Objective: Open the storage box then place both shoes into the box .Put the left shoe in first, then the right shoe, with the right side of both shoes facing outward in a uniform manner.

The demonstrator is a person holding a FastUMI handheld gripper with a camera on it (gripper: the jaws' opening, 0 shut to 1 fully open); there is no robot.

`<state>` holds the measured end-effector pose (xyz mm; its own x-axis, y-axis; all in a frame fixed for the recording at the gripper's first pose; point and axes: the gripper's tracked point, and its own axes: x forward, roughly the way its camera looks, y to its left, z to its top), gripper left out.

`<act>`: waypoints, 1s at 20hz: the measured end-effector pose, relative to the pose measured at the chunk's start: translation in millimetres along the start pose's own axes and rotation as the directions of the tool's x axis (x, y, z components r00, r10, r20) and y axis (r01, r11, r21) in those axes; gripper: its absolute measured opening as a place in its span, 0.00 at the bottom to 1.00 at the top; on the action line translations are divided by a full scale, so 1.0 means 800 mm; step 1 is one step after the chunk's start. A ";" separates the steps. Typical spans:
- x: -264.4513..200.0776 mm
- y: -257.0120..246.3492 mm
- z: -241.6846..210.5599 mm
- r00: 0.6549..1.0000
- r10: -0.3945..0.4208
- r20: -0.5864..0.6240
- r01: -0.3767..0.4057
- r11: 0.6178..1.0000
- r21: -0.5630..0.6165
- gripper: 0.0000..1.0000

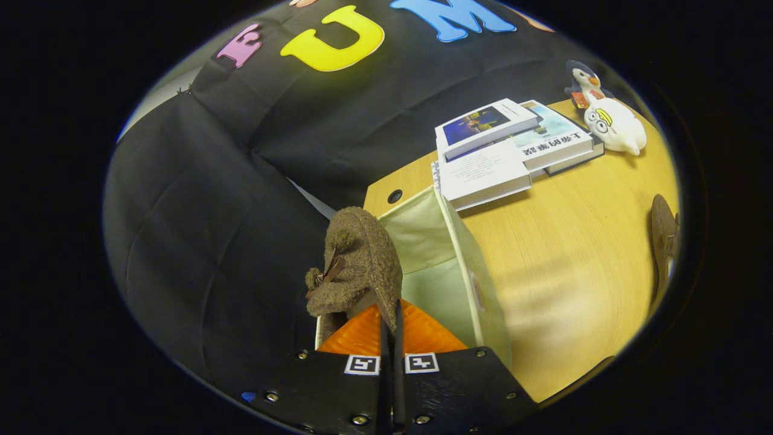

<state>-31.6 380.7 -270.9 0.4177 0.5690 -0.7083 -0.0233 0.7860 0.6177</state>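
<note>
Gripper (391,338) w/ fingers pressed nearly together, pinching the edge of a brown fuzzy shoe (356,266) that hangs just ahead of them, over the storage box (465,266).

Gripper view: box is open, pale cloth walls, mouth facing up toward the fingers; it sits at the edge of the wooden table (574,254), next to the booth wall. No lid or flap visible, so can't tell how it was opened. Shoe held tilted, small bow showing on its side; it's above the box's near-wall side, partly over the rim, not yet resting on the bottom as far as can be seen. Which way its right side faces: can't tell. Second brown shoe (663,241) lies well apart on the table, far side from the box. Beyond the box: stack of books (501,151), then a penguin plush (610,118).

Progress, as a judgement: opening step looks done; held shoe is prob. the left one (first in order), mid-placement. Left to do: lower + release it, fetch 2nd shoe, set it in w/ same facing.
</note>
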 end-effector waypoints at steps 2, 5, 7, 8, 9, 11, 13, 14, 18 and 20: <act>0.012 -0.002 -0.011 1.000 -0.019 -0.010 0.019 1.000 0.013 0.01; 0.027 -0.005 -0.025 0.999 -0.045 -0.022 0.046 0.998 0.033 0.01; 0.036 -0.005 -0.034 0.997 -0.065 -0.031 0.066 0.997 0.048 0.01; 0.040 -0.005 -0.037 0.997 -0.074 -0.037 0.076 0.996 0.049 0.01; 0.043 -0.004 -0.041 0.996 -0.081 -0.043 0.083 0.995 0.047 0.01; 0.051 -0.002 -0.048 0.994 -0.093 -0.052 0.095 0.995 0.043 0.01; 0.058 0.001 -0.056 0.992 -0.100 -0.071 0.103 0.994 0.036 0.01; 0.060 0.001 -0.061 0.991 -0.111 -0.079 0.114 0.993 0.026 0.01; 0.062 0.002 -0.071 0.988 -0.125 -0.091 0.121 0.991 -0.053 0.08; 0.060 0.018 -0.067 0.995 -0.060 -0.083 0.055 0.996 -0.066 0.35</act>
<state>-61.0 432.2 -314.5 0.3415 0.5390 -0.7700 -0.0600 0.8300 0.5545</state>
